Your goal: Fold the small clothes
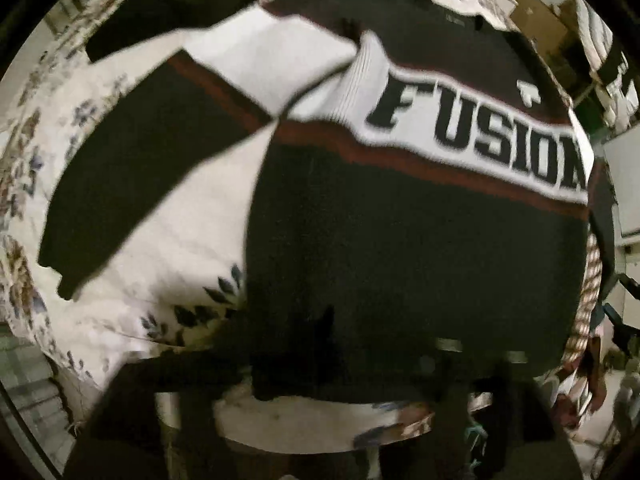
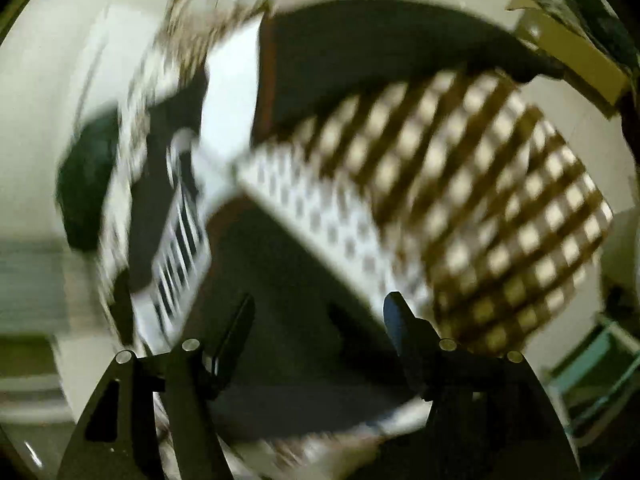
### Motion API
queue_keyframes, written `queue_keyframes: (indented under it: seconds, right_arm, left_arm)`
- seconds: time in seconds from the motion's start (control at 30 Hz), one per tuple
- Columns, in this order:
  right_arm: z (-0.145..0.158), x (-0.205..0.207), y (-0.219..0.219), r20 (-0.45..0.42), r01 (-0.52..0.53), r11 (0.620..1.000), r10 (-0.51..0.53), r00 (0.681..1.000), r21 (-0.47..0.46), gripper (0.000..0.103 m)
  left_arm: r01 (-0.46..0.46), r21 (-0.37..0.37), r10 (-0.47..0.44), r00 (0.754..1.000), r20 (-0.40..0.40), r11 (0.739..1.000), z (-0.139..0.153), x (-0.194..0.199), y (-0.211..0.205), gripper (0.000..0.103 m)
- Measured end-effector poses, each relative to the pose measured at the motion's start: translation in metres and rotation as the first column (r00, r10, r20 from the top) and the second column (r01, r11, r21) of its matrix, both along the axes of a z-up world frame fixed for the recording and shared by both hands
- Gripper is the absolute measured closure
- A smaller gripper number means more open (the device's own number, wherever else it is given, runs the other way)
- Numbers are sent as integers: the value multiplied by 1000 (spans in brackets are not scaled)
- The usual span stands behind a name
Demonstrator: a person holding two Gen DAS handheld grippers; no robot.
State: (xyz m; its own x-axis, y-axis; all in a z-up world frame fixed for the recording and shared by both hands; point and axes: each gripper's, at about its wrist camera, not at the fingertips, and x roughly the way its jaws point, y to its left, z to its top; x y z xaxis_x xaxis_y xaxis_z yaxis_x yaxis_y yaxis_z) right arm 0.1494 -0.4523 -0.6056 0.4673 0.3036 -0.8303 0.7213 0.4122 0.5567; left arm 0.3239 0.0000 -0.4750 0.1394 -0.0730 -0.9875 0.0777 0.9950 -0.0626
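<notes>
A black sweater with a white band reading FUSION and a dark red stripe lies spread on a floral cloth. One sleeve stretches out to the left. My left gripper is low over the sweater's bottom hem; its dark fingers blur into the black knit, so its state is unclear. In the blurred right wrist view my right gripper is open, with its fingers spread wide over the sweater's dark body. The sweater's side is turned over there, showing a brown and white checkered inside.
A second black garment lies at the far left on the floral cloth. The checkered knit edge shows at the sweater's right side. Cardboard boxes and room clutter stand beyond the surface at the right.
</notes>
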Motion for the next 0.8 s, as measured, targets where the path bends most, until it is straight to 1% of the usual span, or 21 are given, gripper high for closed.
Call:
queue_keyframes:
  seconds: [0.07,0.1,0.13,0.17,0.23,0.3,0.33,0.37,0.4,0.43,0.47,0.5,0.53,0.57,0.6,0.63,0.67,0.7,0.73,0.8]
  right_arm:
    - [-16,7,-29,36,130,991,-131,991,29,34]
    - [-27,10,-45,58,205,978,-207,977,45,34]
    - [-36,11,-58,70,269,961,-273,959,57,34]
    - [-47,11,-71,95,344,935,-351,931,83,34]
    - [-67,13,-95,160,466,872,-486,859,150,34]
    - [-79,17,-108,197,518,834,-549,812,189,34]
    - [-85,20,-115,218,552,807,-588,779,208,34]
    - [-87,22,-118,226,569,794,-607,762,215,36]
    - [-90,25,-122,236,591,775,-631,738,224,59]
    - [-92,27,-126,237,605,764,-645,727,225,89]
    - [-94,39,-125,225,615,760,-650,726,212,89]
    - [-89,41,-130,225,619,761,-648,727,191,90]
    - [-76,42,-140,234,627,766,-641,731,143,90]
    - [-68,50,-139,246,630,770,-634,733,105,90]
    - [-52,46,-152,261,635,770,-625,736,52,91]
    - [-35,46,-166,280,646,763,-619,734,-6,91]
    - [-26,40,-183,297,646,763,-610,735,-32,91]
    - [-17,34,-199,300,637,770,-597,744,-47,91]
    - [-11,39,-214,293,618,783,-577,763,-66,91]
    - [-1,47,-225,287,575,814,-533,796,-84,91]
  left_arm:
    - [-5,-3,6,1000,17,1000,13,2,-2,25]
    - [0,-7,1,1000,22,1000,19,7,5,25]
    - [6,-9,-6,1000,26,1000,20,8,-1,25]
    - [14,-9,-14,999,30,1000,19,17,-17,25]
    - [36,-26,-35,999,33,999,16,32,-31,25]
    - [69,-18,-68,996,50,997,13,52,-60,25]
    - [86,-16,-85,995,56,996,10,60,-69,25]
    - [106,-6,-106,993,59,994,6,68,-85,25]
    - [118,1,-118,991,58,993,2,75,-98,25]
    - [126,-3,-126,990,57,992,-1,80,-108,25]
    - [139,1,-139,989,50,990,-7,86,-123,25]
    - [146,5,-146,988,42,989,-11,90,-132,25]
    - [152,3,-152,988,36,988,-14,93,-140,25]
    - [161,2,-161,987,31,987,-18,96,-148,25]
    - [172,6,-172,985,26,985,-22,99,-157,25]
    - [183,7,-183,983,23,983,-25,100,-163,25]
    - [196,6,-196,980,24,981,-28,102,-170,25]
    - [203,11,-203,979,22,979,-31,104,-175,25]
    - [211,16,-211,977,19,977,-34,105,-179,25]
    - [207,15,-207,978,10,978,-39,108,-184,25]
